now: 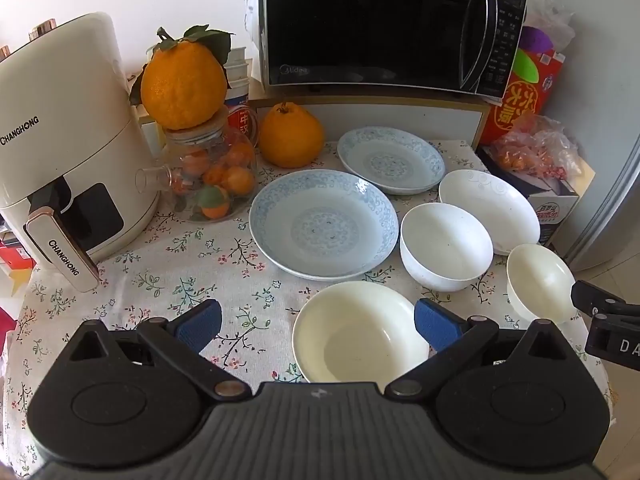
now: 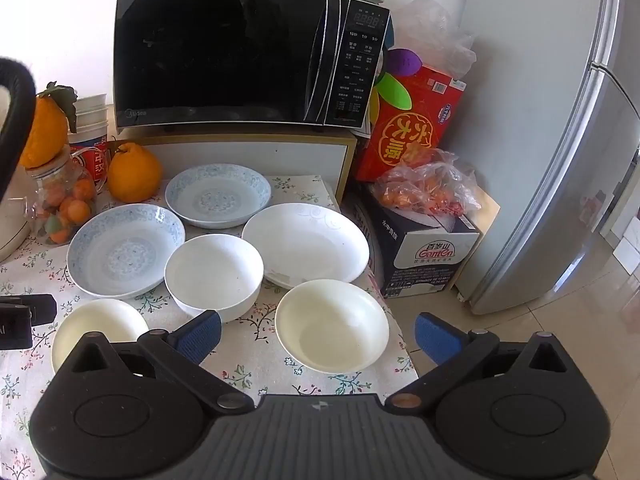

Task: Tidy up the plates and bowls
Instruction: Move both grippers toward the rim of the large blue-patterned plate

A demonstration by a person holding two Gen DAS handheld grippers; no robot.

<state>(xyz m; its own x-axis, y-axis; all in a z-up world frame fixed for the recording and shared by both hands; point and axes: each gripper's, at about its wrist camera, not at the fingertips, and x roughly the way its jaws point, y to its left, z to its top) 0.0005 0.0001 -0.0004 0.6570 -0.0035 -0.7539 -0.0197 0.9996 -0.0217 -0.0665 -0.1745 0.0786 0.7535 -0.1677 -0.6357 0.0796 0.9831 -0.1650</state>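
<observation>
On the flowered tablecloth (image 1: pixel 168 280) lie two blue-patterned plates (image 1: pixel 324 224) (image 1: pixel 390 164), a white plate (image 1: pixel 490 208), a white bowl (image 1: pixel 446 246) and two cream bowls (image 1: pixel 360 334) (image 1: pixel 540 280). My left gripper (image 1: pixel 318 326) hangs open over the nearer cream bowl, gripping nothing. The right wrist view shows the same blue plates (image 2: pixel 124 250) (image 2: pixel 218 194), white plate (image 2: pixel 306 240), white bowl (image 2: pixel 214 272) and cream bowls (image 2: pixel 332 324) (image 2: pixel 100 328). My right gripper (image 2: pixel 317 336) is open above the right cream bowl, holding nothing.
A white air fryer (image 1: pixel 72 152) stands at the left. A glass jar of small oranges (image 1: pixel 212 176) and two large oranges (image 1: pixel 182 84) (image 1: pixel 290 136) sit behind the plates. The microwave (image 1: pixel 380 24) is at the back. Boxes (image 2: pixel 408 132) and a refrigerator (image 2: pixel 560 140) flank the table's right edge.
</observation>
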